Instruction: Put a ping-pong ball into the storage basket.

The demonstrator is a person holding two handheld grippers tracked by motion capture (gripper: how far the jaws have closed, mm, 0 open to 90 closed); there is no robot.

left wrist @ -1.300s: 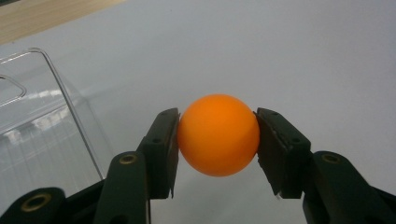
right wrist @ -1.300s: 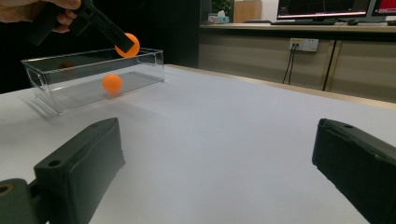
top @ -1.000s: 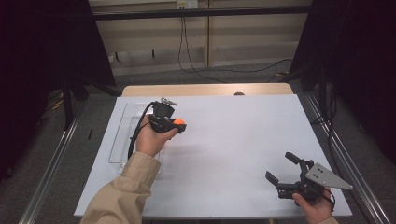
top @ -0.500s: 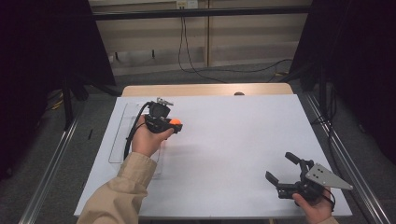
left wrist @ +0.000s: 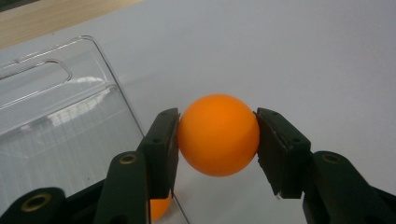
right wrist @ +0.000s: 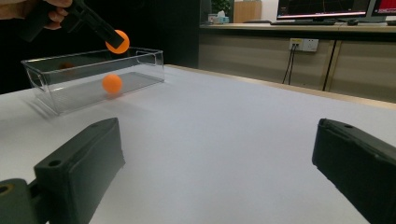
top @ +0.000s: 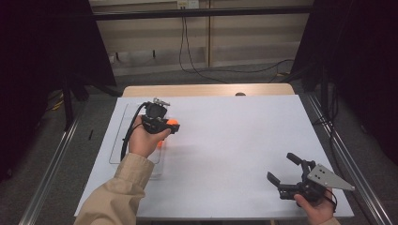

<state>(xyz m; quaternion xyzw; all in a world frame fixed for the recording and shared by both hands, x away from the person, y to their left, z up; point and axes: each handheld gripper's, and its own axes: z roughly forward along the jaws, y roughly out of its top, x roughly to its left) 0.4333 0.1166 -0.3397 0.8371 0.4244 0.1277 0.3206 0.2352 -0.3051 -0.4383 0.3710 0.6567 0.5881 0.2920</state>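
An orange ball (left wrist: pixel 218 140) sits between the two black pads of my left gripper (left wrist: pixel 217 130), which is shut on it. In the high view that left gripper (top: pixel 172 125) holds the ball (top: pixel 173 123) in the air over the right wall of a clear plastic box (top: pixel 118 140) at the table's left. A second orange ball (right wrist: pixel 112 83) lies inside the box (right wrist: pixel 70 88). My right gripper (top: pixel 280 167) rests low at the table's front right, open, with nothing between its pads (right wrist: pixel 84 158).
The white table top (top: pixel 234 136) stretches between the two hands. A wooden strip (top: pixel 206 90) runs along the far edge. Metal rails (top: pixel 51 164) flank the table, and cables hang by the back wall.
The left gripper with the ball has drifted slightly to the left, toward the box. The right gripper has stayed still.
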